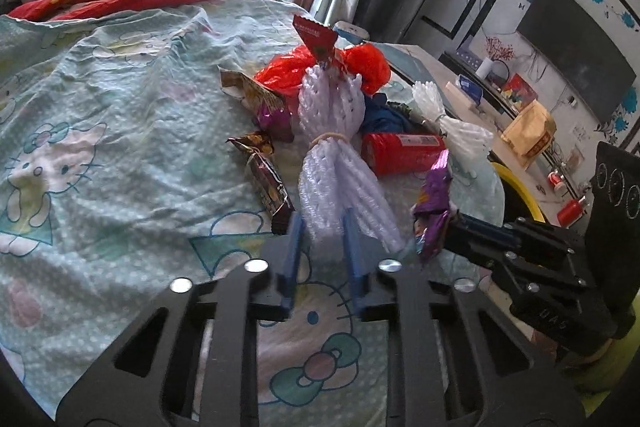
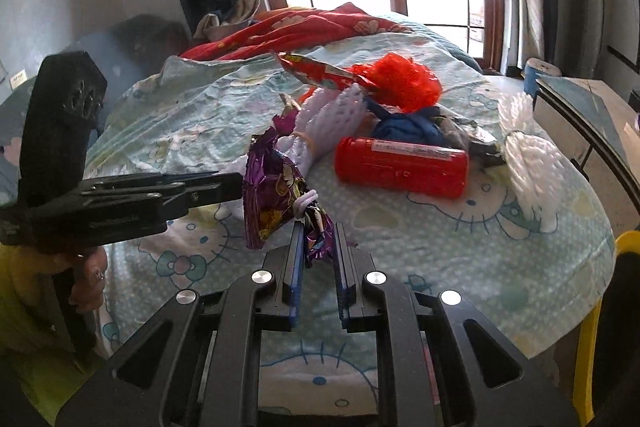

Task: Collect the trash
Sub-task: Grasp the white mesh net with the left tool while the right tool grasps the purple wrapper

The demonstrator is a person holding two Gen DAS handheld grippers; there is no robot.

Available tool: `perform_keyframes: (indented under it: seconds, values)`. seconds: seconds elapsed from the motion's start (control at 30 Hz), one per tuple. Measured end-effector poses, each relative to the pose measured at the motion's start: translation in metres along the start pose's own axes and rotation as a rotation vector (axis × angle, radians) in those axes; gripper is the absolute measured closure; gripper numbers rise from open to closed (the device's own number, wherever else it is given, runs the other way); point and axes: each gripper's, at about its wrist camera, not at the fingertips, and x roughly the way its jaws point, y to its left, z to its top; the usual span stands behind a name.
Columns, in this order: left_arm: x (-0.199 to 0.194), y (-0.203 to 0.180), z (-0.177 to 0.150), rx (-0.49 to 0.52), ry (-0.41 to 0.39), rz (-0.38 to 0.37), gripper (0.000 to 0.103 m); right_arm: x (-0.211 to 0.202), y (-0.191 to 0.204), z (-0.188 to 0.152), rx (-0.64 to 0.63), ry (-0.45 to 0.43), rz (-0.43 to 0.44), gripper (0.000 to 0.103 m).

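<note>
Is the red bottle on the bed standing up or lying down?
Lying down. The red bottle rests on its side on the bed sheet, its long body stretched sideways with its label facing up.

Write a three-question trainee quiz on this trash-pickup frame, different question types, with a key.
1. True or false: the left tongs are shut on the white foam net.
2. What do the right tongs hold? A) red canister B) purple wrapper C) blue cloth
3. Fill in: the red canister lies on its ____ on the bedsheet.

Key: 1 true. 2 B, the purple wrapper, pinched at its lower end. 3 side.
</note>
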Motion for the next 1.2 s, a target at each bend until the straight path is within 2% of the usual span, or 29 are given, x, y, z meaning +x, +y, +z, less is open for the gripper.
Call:
perform_keyframes:
  seconds: [0.2,0.37,0.43,0.6,0.8,0.93,1.03,1.13,1.2]
  values:
    - [-0.013,-0.004,0.002,0.022,-0.016,-0.041,0.094,-0.011,-0.003,0.001,0.021,-0.024,-0.003,0.091]
    - [-0.033,-0.009,0.003,0.003,-0.018,-0.084,0.094,-0.029,-0.008,0.002,0.045,-0.063,-0.017,0.091]
    - [-0.039,-0.01,0.002,-0.007,-0.005,-0.072,0.095,-0.035,-0.01,0.002,0.051,-0.074,-0.027,0.091]
    - [-0.045,0.001,-0.01,-0.071,0.091,-0.07,0.095,-0.048,-0.014,0.001,0.065,-0.095,-0.043,0.091]
    - [-0.061,0.024,-0.02,-0.057,0.126,0.074,0.095,-0.056,-0.014,0.003,0.083,-0.112,-0.043,0.091]
    - [-0.082,0.025,-0.018,0.076,0.124,0.209,0.095,-0.061,-0.012,0.005,0.073,-0.129,-0.036,0.091]
    - [-0.099,0.023,-0.007,0.152,0.066,0.301,0.095,-0.062,-0.012,0.005,0.081,-0.134,-0.028,0.091]
    - [-0.108,0.012,0.002,0.298,-0.021,0.459,0.095,-0.062,-0.014,0.005,0.094,-0.134,-0.022,0.091]
    - [-0.106,-0.001,0.004,0.431,-0.087,0.584,0.095,-0.064,-0.015,0.006,0.101,-0.137,-0.021,0.091]
